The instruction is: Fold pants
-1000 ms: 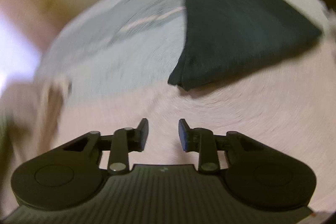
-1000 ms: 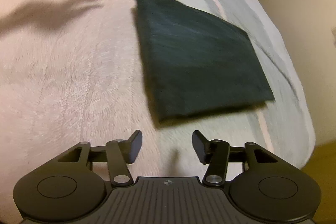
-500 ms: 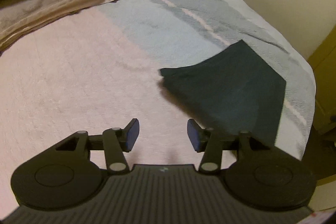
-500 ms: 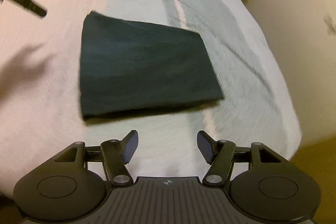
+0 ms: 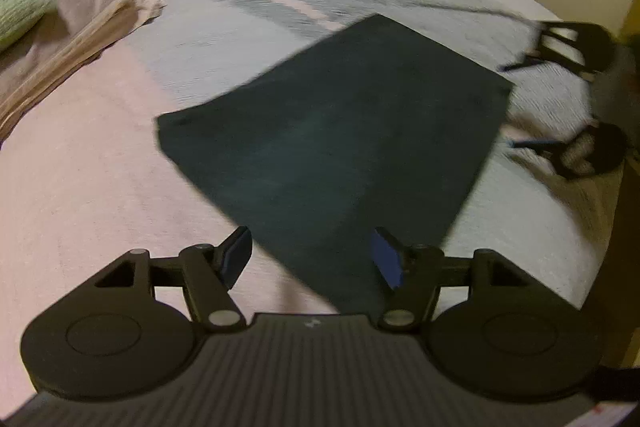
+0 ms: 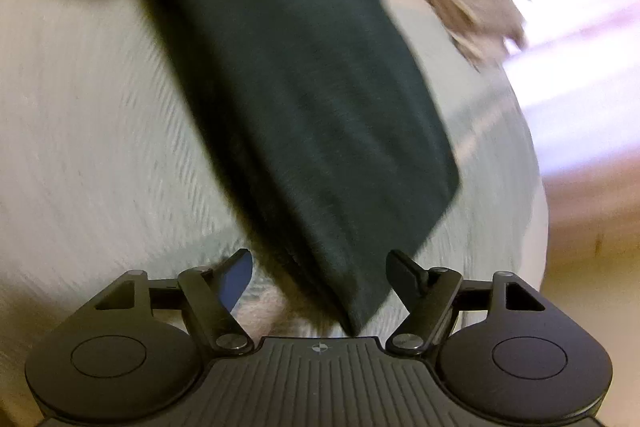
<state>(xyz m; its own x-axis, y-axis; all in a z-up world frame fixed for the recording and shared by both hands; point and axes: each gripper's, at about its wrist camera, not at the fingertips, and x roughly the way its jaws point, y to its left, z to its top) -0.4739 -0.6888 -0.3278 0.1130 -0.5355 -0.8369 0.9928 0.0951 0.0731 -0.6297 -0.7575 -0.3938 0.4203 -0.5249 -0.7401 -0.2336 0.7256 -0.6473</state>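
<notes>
no legible text, labels, nos.

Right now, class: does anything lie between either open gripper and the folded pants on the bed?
Nothing visible does. The left gripper and right gripper each face a corner of the dark pants, with only bedspread around.

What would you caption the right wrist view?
Open right gripper poised over a corner of folded dark pants on the bed.

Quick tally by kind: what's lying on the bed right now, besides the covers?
Folded dark pants: 1
Green pillow: 1
Stacked tan and beige linens: 1 pile; the blur hides how many pieces
Total: 3
</notes>
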